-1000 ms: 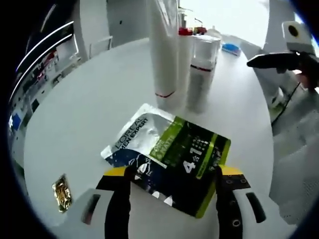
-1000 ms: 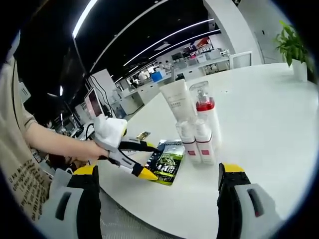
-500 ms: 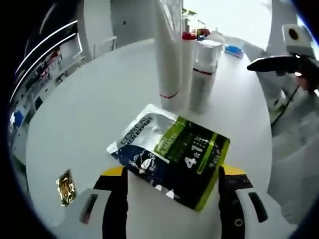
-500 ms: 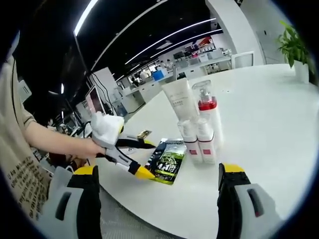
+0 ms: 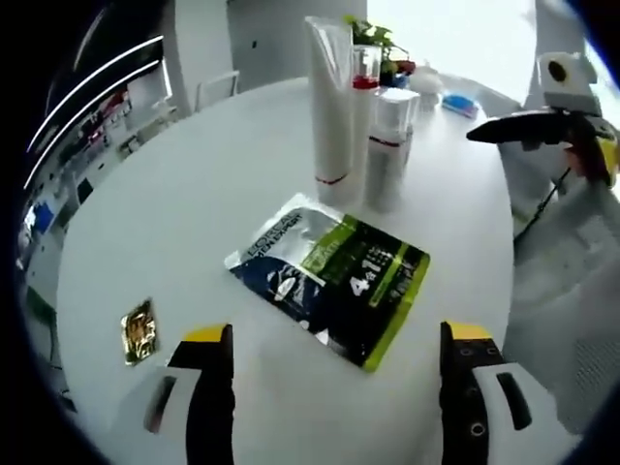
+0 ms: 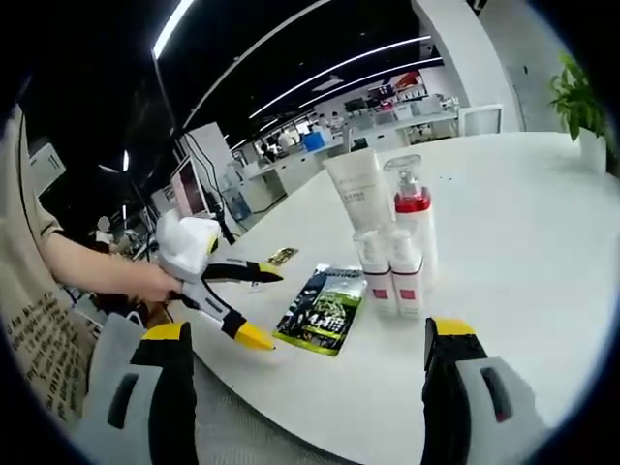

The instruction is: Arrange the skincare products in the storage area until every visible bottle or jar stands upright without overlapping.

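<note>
Right gripper view: left gripper (image 6: pixel 254 305) gaping above table edge (image 6: pixel 320 412).

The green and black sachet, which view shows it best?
The left gripper view: the sachet lies flat, close and large, its print facing up. In the right gripper view it is small and foreshortened beside the bottles.

Left gripper (image 5: pixel 329 349) hangs with jaws spread wide, nothing between them. Right gripper (image 6: pixel 305 339) is just as wide and empty. In the right gripper view a hand (image 6: pixel 145 283) grips the left gripper's handle, bare forearm running off left.
</note>
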Demonstrator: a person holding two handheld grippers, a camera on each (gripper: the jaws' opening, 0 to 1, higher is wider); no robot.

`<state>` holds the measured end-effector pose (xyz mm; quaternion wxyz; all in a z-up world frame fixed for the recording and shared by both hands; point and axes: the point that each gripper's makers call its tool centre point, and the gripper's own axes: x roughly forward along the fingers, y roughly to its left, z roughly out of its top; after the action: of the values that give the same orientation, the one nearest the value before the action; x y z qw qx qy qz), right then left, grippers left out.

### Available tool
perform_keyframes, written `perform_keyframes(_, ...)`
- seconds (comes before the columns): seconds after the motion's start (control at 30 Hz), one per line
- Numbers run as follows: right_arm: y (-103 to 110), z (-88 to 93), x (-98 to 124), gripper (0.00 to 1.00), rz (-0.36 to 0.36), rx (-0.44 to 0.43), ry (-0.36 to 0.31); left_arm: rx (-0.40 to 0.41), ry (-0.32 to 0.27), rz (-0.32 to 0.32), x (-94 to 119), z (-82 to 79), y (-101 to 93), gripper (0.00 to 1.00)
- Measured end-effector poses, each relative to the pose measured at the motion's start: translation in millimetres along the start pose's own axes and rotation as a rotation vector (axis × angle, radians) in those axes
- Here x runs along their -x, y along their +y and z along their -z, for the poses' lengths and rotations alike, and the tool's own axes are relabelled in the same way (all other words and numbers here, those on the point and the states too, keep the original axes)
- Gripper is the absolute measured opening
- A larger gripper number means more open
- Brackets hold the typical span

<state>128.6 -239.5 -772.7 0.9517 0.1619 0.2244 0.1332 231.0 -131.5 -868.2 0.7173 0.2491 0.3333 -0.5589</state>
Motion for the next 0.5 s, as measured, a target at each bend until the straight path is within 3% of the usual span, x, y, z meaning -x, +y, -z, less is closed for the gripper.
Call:
perform_keyframes(0.23,0,-1.5,0,1.0,0.001,0.0,-0.009,0.026,0.002,-0.013,16,12.4,-2.9,0.95)
perform_keyframes(0.5,1,3.2,0,1.0,-0.001,0.017,0.01,0.082,0.004,-0.039,33,30.6,-3.0,0.97)
